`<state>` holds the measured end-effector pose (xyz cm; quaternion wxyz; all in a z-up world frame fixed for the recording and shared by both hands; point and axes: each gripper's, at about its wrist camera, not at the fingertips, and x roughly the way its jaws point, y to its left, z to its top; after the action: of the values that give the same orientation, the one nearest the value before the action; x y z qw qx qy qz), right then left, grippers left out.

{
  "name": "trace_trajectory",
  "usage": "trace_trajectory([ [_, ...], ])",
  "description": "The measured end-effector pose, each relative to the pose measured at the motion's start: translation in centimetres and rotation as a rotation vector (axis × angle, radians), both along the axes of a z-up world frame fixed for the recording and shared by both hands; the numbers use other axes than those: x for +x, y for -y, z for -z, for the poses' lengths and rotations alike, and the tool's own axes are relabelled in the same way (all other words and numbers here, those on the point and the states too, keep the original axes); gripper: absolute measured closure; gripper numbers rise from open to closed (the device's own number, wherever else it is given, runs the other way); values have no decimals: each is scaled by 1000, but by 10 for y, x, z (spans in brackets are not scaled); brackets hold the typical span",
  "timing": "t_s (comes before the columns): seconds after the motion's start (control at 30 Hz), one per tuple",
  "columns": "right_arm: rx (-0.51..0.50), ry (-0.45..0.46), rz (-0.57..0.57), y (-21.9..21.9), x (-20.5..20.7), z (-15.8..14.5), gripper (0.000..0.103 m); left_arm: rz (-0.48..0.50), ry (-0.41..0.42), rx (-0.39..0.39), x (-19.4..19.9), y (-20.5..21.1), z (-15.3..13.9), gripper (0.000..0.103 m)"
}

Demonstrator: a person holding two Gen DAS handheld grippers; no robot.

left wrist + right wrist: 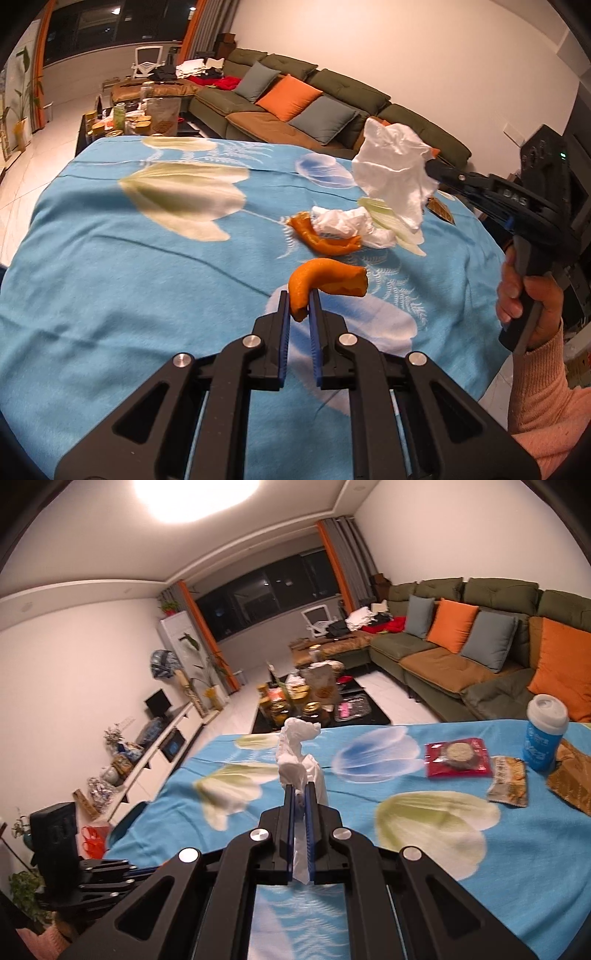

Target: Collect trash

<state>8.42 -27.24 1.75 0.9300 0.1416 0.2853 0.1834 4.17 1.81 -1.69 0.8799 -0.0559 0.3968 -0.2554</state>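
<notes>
left wrist view —
left gripper point(300, 297): clenched on orange peel point(325, 284), peel lifted clear of the cloth, curling off toward 2 o'clock from the tips
tablecloth point(110, 288): blue, tulip print, covers table
second peel point(321, 240): lying on cloth at 12 o'clock from held peel, touching crumpled tissue point(343, 221)
right gripper point(430, 168): enters from 3 o'clock, hand point(524, 306) on grip, pink sleeve point(546, 406); pinching white tissue point(391, 177), hanging in air above the crumpled one
sofa point(332, 92): green, orange and grey cushions, 12 o'clock beyond table

right wrist view —
right gripper point(301, 788): clamped on white tissue point(299, 753), tissue sticks up past tips and runs back between the pads
snack packets: red one point(458, 758), yellow one point(508, 781), on cloth at 2 o'clock
blue cup point(545, 731): white lid, upright, 2 o'clock, just beside brown wrapper point(570, 779)
left gripper point(107, 880): partly seen at 8 o'clock, tips hidden
</notes>
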Motion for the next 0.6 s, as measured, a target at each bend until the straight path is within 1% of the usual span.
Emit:
trace_trajectory([
  [0.3, 50, 12, -119, -40, -17, 2, 99, -65, -4, -9, -8, -27, -2, 93],
  [0.6, 86, -2, -214, -75, -19, 7, 99, -154, 6, -3, -14, -59, -7, 93],
])
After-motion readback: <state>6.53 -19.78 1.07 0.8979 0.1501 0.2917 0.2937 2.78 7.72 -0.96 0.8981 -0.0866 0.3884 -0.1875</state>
